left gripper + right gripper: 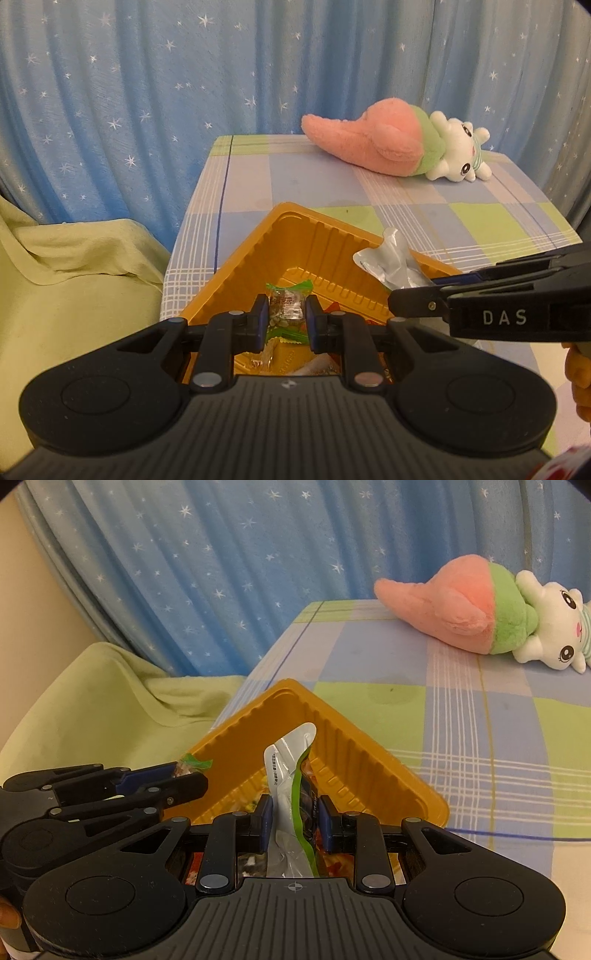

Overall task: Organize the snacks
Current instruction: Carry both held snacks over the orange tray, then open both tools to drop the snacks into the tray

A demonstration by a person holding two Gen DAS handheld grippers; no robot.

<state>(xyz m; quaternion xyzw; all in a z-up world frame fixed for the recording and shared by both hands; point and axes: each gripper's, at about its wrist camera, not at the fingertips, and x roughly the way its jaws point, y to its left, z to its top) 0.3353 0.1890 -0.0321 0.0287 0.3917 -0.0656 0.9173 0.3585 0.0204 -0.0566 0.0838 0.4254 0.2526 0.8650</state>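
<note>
Listing by size, largest first.

Curtain: blue, starred, hanging behind everything; no part in the work.

Table: covered in a blue, green and white check cloth. Its left edge falls away close beside the tray, with a pale green draped cloth below that edge. The far and right parts of the top lie bare, so open room for moving is on that side.

Plush toy: pink, green and white, lying at the far side of the table, well apart from the tray.

Tray: orange plastic with ribbed walls, set corner-on toward the far side near the table's left edge. Several wrapped snacks already lie on its floor, partly hidden by the grippers.

Right gripper: fingers clamped on a silver and green pouch, held upright over the tray.

Left gripper: fingers clamped on a small clear candy packet with green ends, also above the tray's interior.

Step in hand, as judged: both snacks are being carried into the tray, and neither is yet set down.

Next move, as judged: lowering each piece inside the ribbed walls and then parting the fingers. The grippers stand close together, so they risk knocking each other, and a nudge leftward could push the tray off the near table edge.
</note>
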